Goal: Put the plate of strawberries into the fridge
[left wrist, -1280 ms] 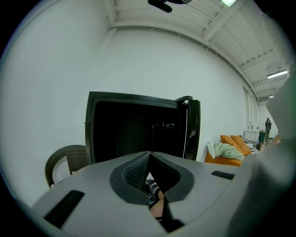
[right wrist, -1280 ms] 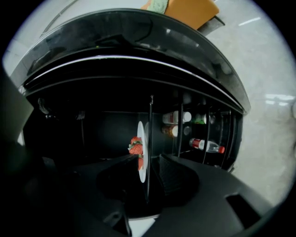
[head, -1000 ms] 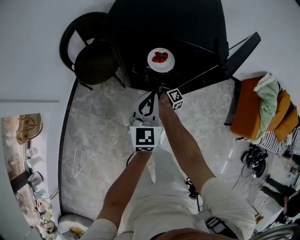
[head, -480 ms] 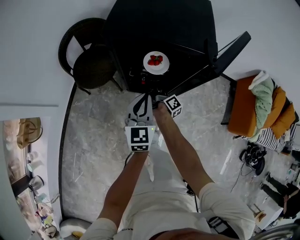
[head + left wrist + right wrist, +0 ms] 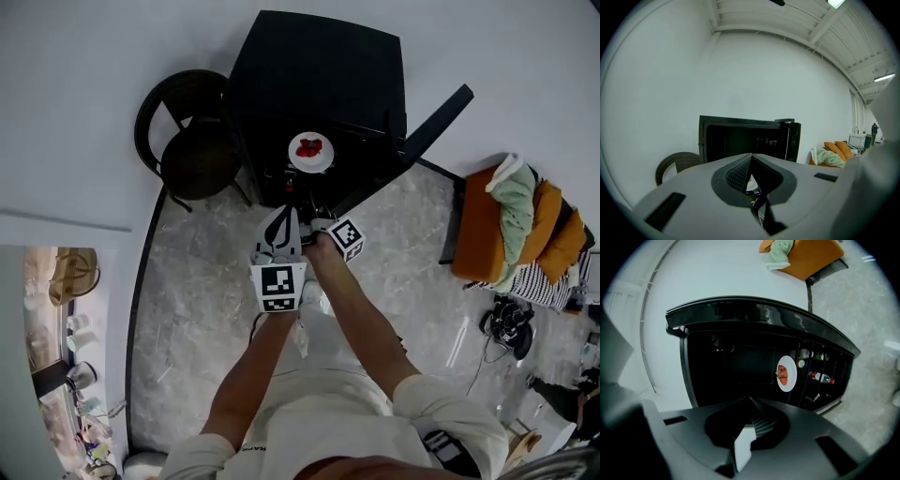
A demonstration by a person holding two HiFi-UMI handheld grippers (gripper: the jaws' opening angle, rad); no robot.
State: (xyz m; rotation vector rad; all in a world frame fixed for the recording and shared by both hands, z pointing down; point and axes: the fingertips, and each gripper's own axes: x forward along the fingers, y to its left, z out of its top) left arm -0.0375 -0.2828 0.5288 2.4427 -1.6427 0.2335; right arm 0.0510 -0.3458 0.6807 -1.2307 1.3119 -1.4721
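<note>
Plate of strawberries inside fridge, door wide open, chair alongside

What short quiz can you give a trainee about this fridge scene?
1. True or false: the plate of strawberries is inside the fridge.
2. Choose one: the fridge door is A) open, B) closed, C) taken off.
3. Fill the gap: the jaws of the right gripper are ____ (open or shut).

Key: 1 true; 2 A; 3 shut.
</note>
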